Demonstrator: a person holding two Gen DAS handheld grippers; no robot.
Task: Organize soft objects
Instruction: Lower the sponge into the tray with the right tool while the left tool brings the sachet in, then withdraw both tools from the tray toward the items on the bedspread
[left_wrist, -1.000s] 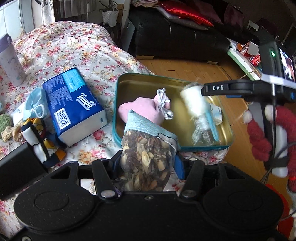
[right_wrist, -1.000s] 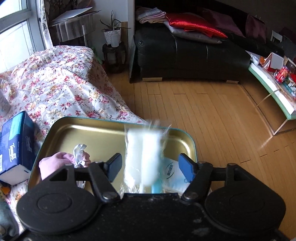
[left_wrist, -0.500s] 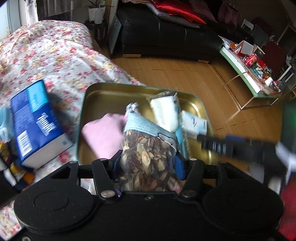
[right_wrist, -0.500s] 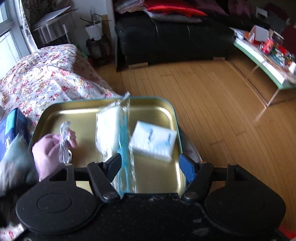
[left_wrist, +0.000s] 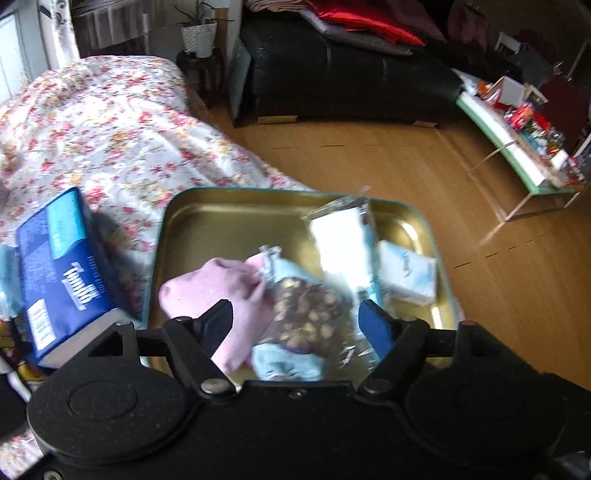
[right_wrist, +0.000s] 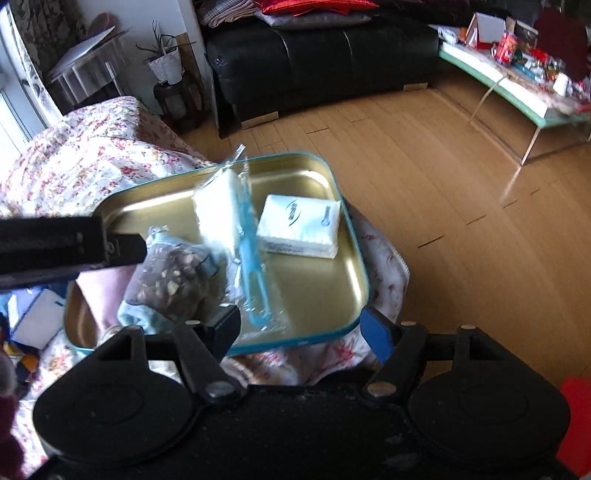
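A gold tray with a teal rim (left_wrist: 221, 218) (right_wrist: 332, 280) lies on the flowered bedspread. In it lie a pink pouch (left_wrist: 214, 291), a clear sachet of dried petals with blue cloth ends (left_wrist: 306, 317) (right_wrist: 170, 280), a wrapped white sponge with a blue handle (left_wrist: 343, 243) (right_wrist: 221, 218) and a white tissue pack (left_wrist: 406, 273) (right_wrist: 303, 225). My left gripper (left_wrist: 297, 321) is open just above the sachet, which lies loose below it. My right gripper (right_wrist: 301, 326) is open and empty over the tray's near edge.
A blue tissue box (left_wrist: 62, 266) lies left of the tray on the bedspread (left_wrist: 110, 129). A black sofa (right_wrist: 314, 59) stands behind, a glass coffee table (right_wrist: 517, 85) with clutter at right. Wooden floor (right_wrist: 461, 221) lies right of the bed.
My left gripper opened and let the petal sachet drop into the tray. My right gripper, which had released the sponge, drew back and to the right. Both views are blurred by motion.
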